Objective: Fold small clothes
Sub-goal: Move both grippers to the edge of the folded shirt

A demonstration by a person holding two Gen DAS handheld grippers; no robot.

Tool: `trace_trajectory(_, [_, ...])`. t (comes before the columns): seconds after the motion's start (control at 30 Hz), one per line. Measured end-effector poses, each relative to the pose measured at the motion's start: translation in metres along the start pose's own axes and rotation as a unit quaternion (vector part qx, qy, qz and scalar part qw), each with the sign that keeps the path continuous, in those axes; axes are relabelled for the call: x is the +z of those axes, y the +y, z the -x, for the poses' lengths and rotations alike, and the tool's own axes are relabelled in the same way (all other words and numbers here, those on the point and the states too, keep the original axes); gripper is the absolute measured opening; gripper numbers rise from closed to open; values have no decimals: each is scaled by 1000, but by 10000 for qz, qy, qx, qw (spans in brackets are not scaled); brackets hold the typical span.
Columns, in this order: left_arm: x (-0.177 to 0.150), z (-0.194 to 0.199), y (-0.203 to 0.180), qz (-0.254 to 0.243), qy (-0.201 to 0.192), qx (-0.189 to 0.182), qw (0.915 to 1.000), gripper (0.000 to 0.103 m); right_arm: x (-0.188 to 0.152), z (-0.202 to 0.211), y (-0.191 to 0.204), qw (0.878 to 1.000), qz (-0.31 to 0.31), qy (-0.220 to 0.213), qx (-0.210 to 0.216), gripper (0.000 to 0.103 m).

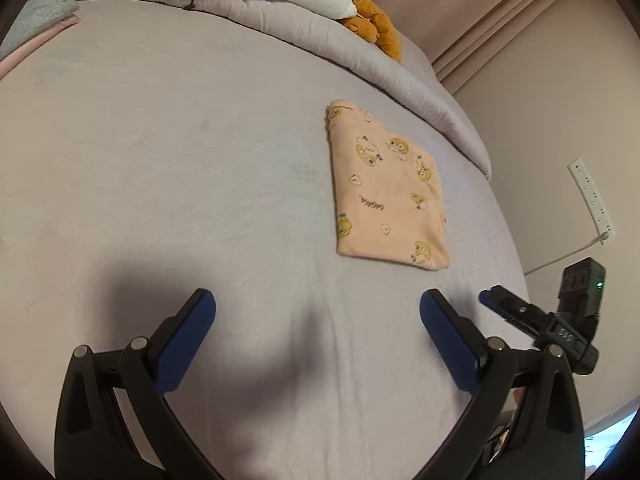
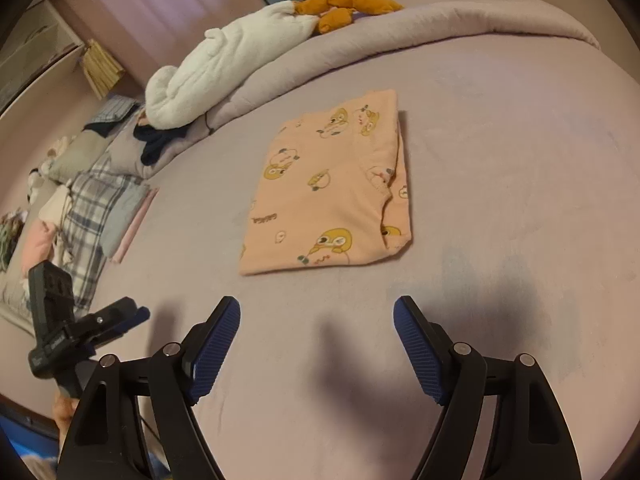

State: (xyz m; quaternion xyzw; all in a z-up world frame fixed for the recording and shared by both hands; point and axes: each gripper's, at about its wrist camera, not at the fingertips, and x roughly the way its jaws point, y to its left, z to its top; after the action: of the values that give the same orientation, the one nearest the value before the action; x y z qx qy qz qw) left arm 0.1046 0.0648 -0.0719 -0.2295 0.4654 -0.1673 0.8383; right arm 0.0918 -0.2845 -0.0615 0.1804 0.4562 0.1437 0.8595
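Your left hand-held gripper (image 1: pixel 318 308) stands wide open with nothing between its blue pads, and your right hand-held gripper (image 2: pixel 317 316) is open too and holds nothing. The peach garment (image 2: pixel 328 188) lies on the bed (image 2: pixel 500 168), already folded to a flat rectangle. Both grippers hover just before its near edge and do not touch it.

The fold looks almost complete, so I judge that the step in hand is to let go and check the result. Look at the right side of the garment, where one layer sticks out a little from under the top layer. If you want a neat packet, pinch only that loose edge and pull it in line. Do not press on the middle, because the soft cloth wrinkles easily.

Both grippers point down at a slant toward the bed, side by side. The left one is near the garment's left corner; the right one is more in front of its middle.
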Motion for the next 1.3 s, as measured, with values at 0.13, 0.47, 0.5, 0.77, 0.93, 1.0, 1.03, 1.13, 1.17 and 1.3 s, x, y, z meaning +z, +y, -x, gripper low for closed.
trace_trajectory(0.13, [10,-4,-4,-94,-97,-218,9997,102,7,-6,-6,10000,-27,30,3,79])
trace_trajectory(0.47, [27,-41,-27,-810,303,-818,9929,103,21,-16,-25,9998,-221,26,2,79])
trace_trajectory(0.5, [28,-47,-29,-835,393,-852,9921,103,22,-17,-27,9997,-236,26,-9,79])
trace_trajectory(0.77, [49,-95,-26,-499,893,-694,9923,103,39,-22,-43,9992,-405,-42,-43,79])
trace_trajectory(0.93, [63,-115,-15,-4,1006,-775,9919,103,49,-28,-57,9981,-609,-39,-4,80])
trace_trajectory(1.0, [69,-119,-14,89,976,-823,9918,103,53,-32,-62,9973,-726,-27,76,80])
trace_trajectory(1.03, [73,-121,-15,113,961,-860,9916,103,56,-36,-66,9966,-807,-10,152,80])
trace_trajectory(1.13, [83,-129,-18,116,953,-904,9913,102,62,-48,-74,9941,-1037,67,316,80])
trace_trajectory(1.17, [86,-132,-20,107,963,-902,9912,102,65,-52,-76,9931,-1104,78,377,80])
trace_trajectory(1.3, [94,-143,-26,35,985,-878,9913,102,72,-64,-79,9887,-1339,102,660,80])
